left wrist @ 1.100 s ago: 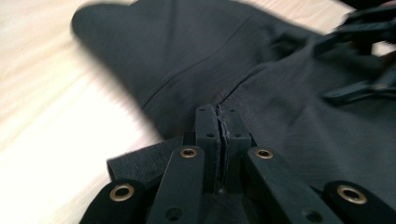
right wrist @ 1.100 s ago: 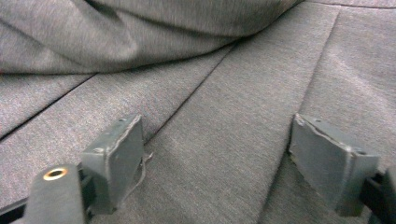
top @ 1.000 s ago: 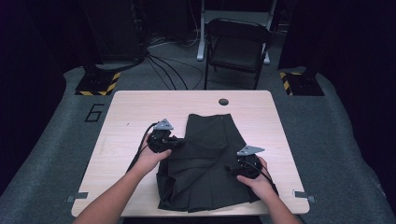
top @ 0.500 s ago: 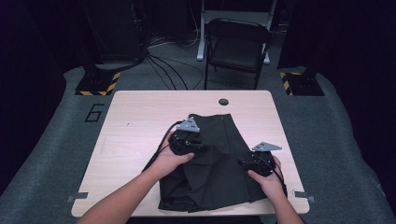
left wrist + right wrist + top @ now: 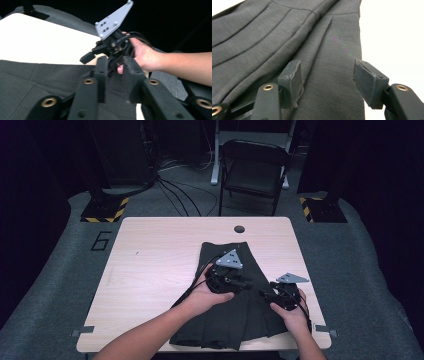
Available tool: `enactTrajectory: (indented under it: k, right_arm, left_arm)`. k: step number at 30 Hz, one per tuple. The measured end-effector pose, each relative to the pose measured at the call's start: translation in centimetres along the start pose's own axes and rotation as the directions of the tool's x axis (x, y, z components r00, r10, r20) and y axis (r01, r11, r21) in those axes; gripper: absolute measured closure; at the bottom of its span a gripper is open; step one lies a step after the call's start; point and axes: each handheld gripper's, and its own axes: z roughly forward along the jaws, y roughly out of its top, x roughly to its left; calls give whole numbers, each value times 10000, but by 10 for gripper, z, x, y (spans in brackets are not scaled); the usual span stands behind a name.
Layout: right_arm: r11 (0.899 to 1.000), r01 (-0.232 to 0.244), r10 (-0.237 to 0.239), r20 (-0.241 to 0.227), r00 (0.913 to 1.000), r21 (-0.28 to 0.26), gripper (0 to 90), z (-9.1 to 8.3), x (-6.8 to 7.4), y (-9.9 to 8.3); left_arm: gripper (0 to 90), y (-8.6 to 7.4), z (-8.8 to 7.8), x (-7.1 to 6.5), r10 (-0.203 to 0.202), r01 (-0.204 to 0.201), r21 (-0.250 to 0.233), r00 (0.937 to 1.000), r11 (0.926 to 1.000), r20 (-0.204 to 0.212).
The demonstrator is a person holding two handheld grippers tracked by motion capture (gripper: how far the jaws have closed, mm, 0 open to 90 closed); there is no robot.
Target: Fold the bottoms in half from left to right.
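High view: dark skirt (image 5: 235,320) flat on counter (image 5: 150,270); left gripper (image 5: 245,284) just opening, empty; right gripper (image 5: 265,295) open above skirt.

table left (image 5: 150,270): bare wood from the skirt's (image 5: 230,315) left edge to the table's rim, open to a pass.
table far edge: bare strip beyond the skirt's top, with one small hole (image 5: 239,228) in it.
table right: narrow bare strip beside the skirt; the right gripper (image 5: 272,296) and its hand stand just above it.
over skirt: left gripper (image 5: 244,283) sits mid-cloth, close to the right one, little gap between them.
beyond table: chair (image 5: 256,170) stands behind the far edge, well apart.
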Motion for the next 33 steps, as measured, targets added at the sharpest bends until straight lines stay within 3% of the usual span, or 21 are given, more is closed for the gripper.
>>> enactTrajectory:
  k: [6, 12, 14, 15, 18, 20, 21, 22, 26, 28, 32, 33]
  right_arm:
    - [9999, 157, -160, -440, 9989, -73, 417, -4, 16, 5]
    - [10000, 47, -43, -857, 9963, 45, 434, 0, 34, 9]
    - [9997, -26, 51, -1082, 9941, 234, 436, 3, 42, 9]
    - [9990, 136, -79, -1275, 9918, 436, 436, 8, 49, 10]
    - [9971, 205, -97, -1465, 9892, 726, 423, 13, 55, 10]
    - [9932, 371, -188, -1627, 9865, 1101, 413, 19, 60, 7]
    - [9922, 401, -201, -1665, 9858, 1179, 413, 20, 61, 6]
    - [9922, 401, -201, -1665, 9858, 1179, 413, 20, 61, 6]
    - [9877, 137, 159, -1872, 9822, 1558, 440, 23, 60, 2]
    - [9823, -165, 559, -2079, 9765, 1865, 446, 24, 61, 1]
    - [9804, 33, 426, -2285, 9726, 1969, 449, 29, 64, -1]
    - [9800, 275, 179, -2251, 9742, 1969, 471, 32, 66, -1]
  left_arm:
    - [585, -26, -2, 31, -646, 636, -140, 9941, 9979, -876]
    - [541, -58, -7, 59, -1409, 1414, -78, 9782, 9899, -1524]
    - [526, -68, -10, 64, -1604, 1620, -60, 9707, 9868, -1788]
    - [516, -77, -14, 69, -1789, 1799, -127, 9637, 9836, -1984]
    - [506, -85, -20, 73, -1759, 1791, -50, 9605, 9838, -2155]
    - [498, -95, -25, 75, -1812, 1840, -99, 9551, 9829, -2344]
    - [496, -104, -30, 77, -1924, 1970, -71, 9485, 9804, -2518]
    - [494, -104, -30, 77, -1924, 1970, -71, 9485, 9804, -2518]
    - [486, -121, -37, 80, -2114, 2183, -65, 9368, 9759, -2789]
    - [484, -134, -41, 81, -2233, 2326, -21, 9308, 9726, -2895]
    - [482, -145, -44, 81, -2293, 2428, 75, 9253, 9700, -3022]
    - [481, -148, -45, 81, -2313, 2449, 66, 9240, 9695, -3047]
